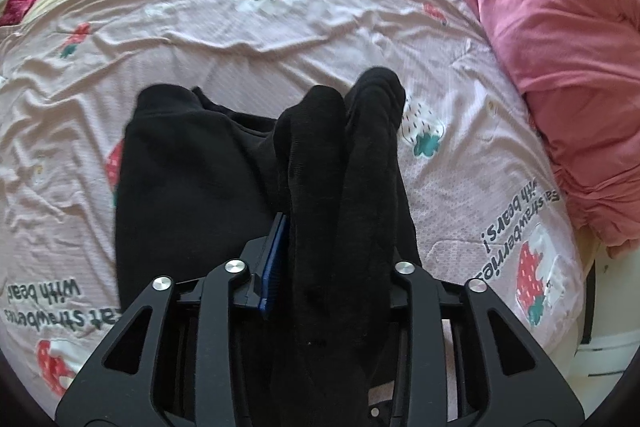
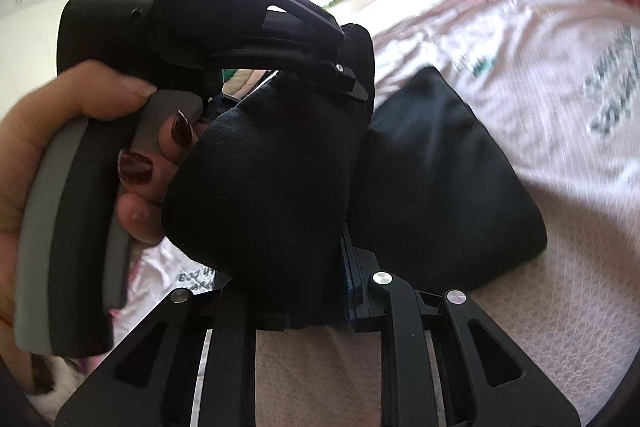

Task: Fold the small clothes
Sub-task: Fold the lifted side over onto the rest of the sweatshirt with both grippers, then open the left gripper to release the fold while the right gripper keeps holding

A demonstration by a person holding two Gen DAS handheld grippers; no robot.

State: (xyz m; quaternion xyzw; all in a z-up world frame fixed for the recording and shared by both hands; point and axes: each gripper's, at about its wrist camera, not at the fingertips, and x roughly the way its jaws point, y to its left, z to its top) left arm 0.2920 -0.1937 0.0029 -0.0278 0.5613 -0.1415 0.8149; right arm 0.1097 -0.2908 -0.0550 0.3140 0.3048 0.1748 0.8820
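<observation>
Black socks point(image 1: 340, 187) lengthwise between jaws

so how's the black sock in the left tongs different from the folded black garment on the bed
The black sock hangs long, narrow and bunched between the left tongs; the folded black garment lies broad and flat on the strawberry bedsheet. The sock is gripped, while the garment lies free of the tongs. Both are plain black fabric.
</observation>
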